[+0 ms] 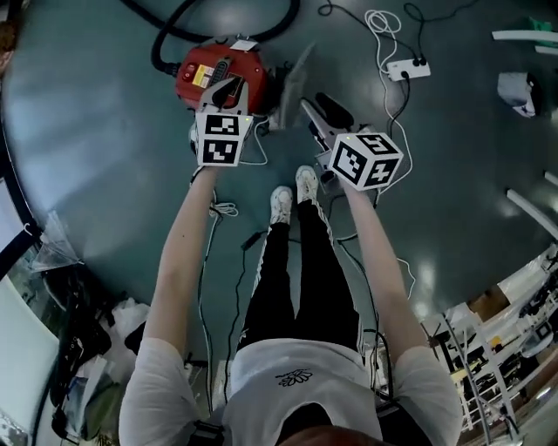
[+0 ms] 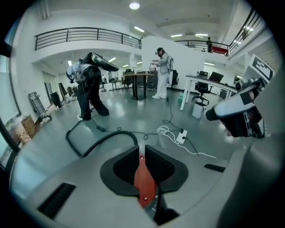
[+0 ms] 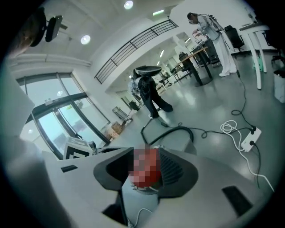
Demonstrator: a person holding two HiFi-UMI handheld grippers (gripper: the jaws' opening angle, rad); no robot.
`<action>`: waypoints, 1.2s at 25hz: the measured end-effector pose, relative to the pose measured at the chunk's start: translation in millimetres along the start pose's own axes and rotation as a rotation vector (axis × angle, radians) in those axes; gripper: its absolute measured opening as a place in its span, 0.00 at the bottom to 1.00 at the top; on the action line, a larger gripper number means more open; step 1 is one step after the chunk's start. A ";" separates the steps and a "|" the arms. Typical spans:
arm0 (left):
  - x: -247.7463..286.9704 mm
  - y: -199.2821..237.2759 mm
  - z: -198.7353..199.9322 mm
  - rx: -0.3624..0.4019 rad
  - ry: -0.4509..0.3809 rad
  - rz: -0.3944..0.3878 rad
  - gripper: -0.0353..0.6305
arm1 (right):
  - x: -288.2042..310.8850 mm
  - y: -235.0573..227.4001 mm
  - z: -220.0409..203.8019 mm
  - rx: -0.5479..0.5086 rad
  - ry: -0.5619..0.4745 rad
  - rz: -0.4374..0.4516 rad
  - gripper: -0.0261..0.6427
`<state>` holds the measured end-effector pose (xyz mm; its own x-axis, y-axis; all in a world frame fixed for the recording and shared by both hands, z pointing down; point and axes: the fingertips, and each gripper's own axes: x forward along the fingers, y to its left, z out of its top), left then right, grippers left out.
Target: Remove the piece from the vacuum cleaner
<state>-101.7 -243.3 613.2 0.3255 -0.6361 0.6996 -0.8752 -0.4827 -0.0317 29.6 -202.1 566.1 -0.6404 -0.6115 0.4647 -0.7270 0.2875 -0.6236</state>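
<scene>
Operator at work on the hall floor (image 1: 96,148): you are standing over one red vacuum cleaner (image 1: 199,70), working it with two grippers. Your left gripper (image 1: 228,89) is clenching its jaws on a thin red part atop the vacuum cleaner, which is filling the narrow gap between them. Your right gripper (image 1: 311,101) is grasping one grey piece (image 1: 295,80), which is lying just beside the machine's right flank and spanning the gap from pad to pad. One black hose (image 2: 100,140) is looping away behind the machine. One white power strip (image 1: 408,68) and one coiled white cable (image 1: 381,22) are lying well apart to the right, and thin leads are trailing past your two white shoes (image 1: 281,205). Two other people are working in the background, one bending over (image 2: 89,87) and one standing at a table (image 2: 161,73).
</scene>
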 end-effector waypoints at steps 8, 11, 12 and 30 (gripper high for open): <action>74.2 5.8 -78.8 0.011 0.198 -0.022 0.09 | 90.0 -70.6 -97.5 -0.022 0.286 -0.111 0.27; 83.7 0.4 -84.2 0.045 0.219 -0.045 0.08 | 99.5 -80.7 -114.5 0.004 0.313 -0.157 0.27; 85.3 -1.0 -84.3 0.077 0.222 -0.044 0.06 | 103.1 -82.7 -118.8 0.007 0.318 -0.168 0.27; 89.0 -4.0 -87.0 0.258 0.310 -0.008 0.06 | 128.3 -105.5 -154.2 -0.041 0.361 -0.402 0.27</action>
<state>-100.4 -245.6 737.7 0.1742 -0.4391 0.8814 -0.7418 -0.6472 -0.1758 -14.0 -197.2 788.4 -0.3487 -0.3892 0.8526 -0.9367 0.1155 -0.3304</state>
